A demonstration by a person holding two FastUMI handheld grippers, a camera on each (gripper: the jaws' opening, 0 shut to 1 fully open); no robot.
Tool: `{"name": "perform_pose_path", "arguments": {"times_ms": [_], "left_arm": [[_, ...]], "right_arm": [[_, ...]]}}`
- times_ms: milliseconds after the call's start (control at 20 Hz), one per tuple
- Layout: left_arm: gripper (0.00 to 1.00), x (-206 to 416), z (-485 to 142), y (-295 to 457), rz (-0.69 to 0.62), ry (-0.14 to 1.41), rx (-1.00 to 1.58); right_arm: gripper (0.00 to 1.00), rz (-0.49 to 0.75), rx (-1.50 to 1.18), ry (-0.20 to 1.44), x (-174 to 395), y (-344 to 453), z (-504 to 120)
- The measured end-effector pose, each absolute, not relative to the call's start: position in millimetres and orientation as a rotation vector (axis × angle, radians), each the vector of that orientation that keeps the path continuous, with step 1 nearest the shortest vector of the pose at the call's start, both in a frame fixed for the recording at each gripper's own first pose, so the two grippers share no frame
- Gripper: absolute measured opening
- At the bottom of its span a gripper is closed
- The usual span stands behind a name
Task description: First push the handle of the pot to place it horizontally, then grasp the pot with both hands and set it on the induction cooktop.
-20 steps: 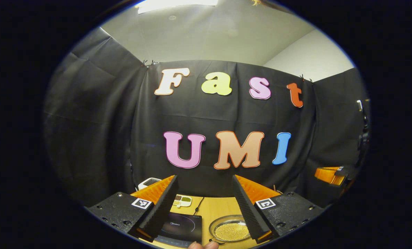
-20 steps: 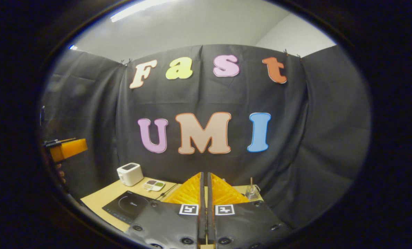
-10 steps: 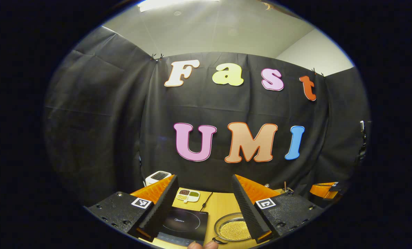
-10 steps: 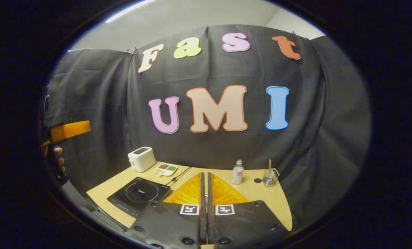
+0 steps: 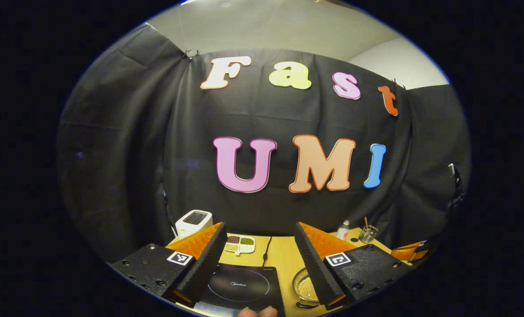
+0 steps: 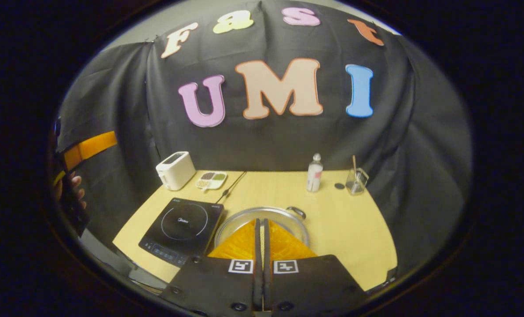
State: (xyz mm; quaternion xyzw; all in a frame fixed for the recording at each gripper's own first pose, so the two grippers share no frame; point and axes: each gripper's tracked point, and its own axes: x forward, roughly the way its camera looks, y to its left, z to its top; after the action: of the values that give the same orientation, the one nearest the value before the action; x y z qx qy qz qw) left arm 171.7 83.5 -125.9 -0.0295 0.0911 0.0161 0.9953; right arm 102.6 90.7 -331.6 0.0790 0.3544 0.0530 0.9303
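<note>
Wooden bench (image 6: 341,220) is carrying the pot (image 6: 262,215) just beside the induction cooktop (image 6: 182,229); left gripper (image 5: 257,259) is hanging released, right gripper (image 6: 260,246) clenched on nothing.

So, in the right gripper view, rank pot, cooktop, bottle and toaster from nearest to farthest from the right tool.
1. Pot, just ahead of the right tool.
2. Cooktop, left of the pot.
3. Bottle, back, right of centre.
4. Toaster, back left corner.
</note>
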Motion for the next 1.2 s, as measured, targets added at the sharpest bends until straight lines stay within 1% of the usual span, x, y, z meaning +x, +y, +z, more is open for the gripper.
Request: {"name": "perform_pose_path", "arguments": {"times_ms": [50,200,250,300,350,400,450,500,600,650,700,750,800,850,900,1200], "left_arm": [[0.94,175.1,-135.3,89.4,0.018,0.200,-0.062],[0.94,183.9,-146.5,102.5,-0.023,0.202,-0.087],[0.94,185.2,-148.7,107.2,-0.035,0.201,-0.089],[0.94,186.5,-151.8,112.4,-0.045,0.201,-0.089],[0.94,187.3,-155.5,116.6,-0.054,0.204,-0.091],[0.94,187.3,-159.3,121.0,-0.063,0.210,-0.097],[0.94,186.3,-162.4,125.4,-0.067,0.212,-0.102],[0.94,185.8,-164.3,131.5,-0.065,0.214,-0.105],[0.94,183.2,-170.7,143.5,-0.055,0.223,-0.109],[0.94,181.9,-174.1,146.5,-0.052,0.228,-0.113],[0.94,180.7,-175.8,150.4,-0.049,0.232,-0.115],[0.94,179.4,-178.0,153.6,-0.046,0.237,-0.117],[0.94,178.0,-180.0,156.6,-0.044,0.239,-0.119],[0.94,177.0,-182.4,158.9,-0.043,0.241,-0.121],[0.94,174.9,-184.3,161.9,-0.039,0.246,-0.121],[0.94,167.6,-188.8,178.3,-0.003,0.256,-0.116]], "right_arm": [[0.00,0.094,0.184,0.777,96.1,100.5,-347.0],[0.00,0.060,0.218,0.917,70.5,123.1,-391.5],[0.03,0.043,0.224,0.940,65.6,128.7,-401.7],[0.00,0.031,0.219,0.975,56.5,132.8,-413.7],[0.03,0.012,0.205,1.002,50.1,134.4,-424.8],[0.03,0.001,0.193,1.032,46.2,137.9,-435.5],[0.03,-0.003,0.185,1.052,43.2,142.0,-443.8],[0.00,0.000,0.177,1.071,40.4,147.5,-452.0],[0.00,0.010,0.151,1.114,32.1,154.7,-469.2],[0.03,0.019,0.140,1.131,29.5,158.8,-476.5],[0.03,0.027,0.124,1.149,26.0,161.7,-485.7],[0.03,0.035,0.103,1.173,20.7,163.7,-494.2],[0.00,0.044,0.086,1.192,16.6,166.1,-503.6],[0.03,0.052,0.065,1.216,12.4,167.5,-512.3],[0.03,0.057,0.052,1.235,7.6,168.8,-520.1],[0.03,0.057,0.085,1.276,6.6,185.6,-544.2]]}}
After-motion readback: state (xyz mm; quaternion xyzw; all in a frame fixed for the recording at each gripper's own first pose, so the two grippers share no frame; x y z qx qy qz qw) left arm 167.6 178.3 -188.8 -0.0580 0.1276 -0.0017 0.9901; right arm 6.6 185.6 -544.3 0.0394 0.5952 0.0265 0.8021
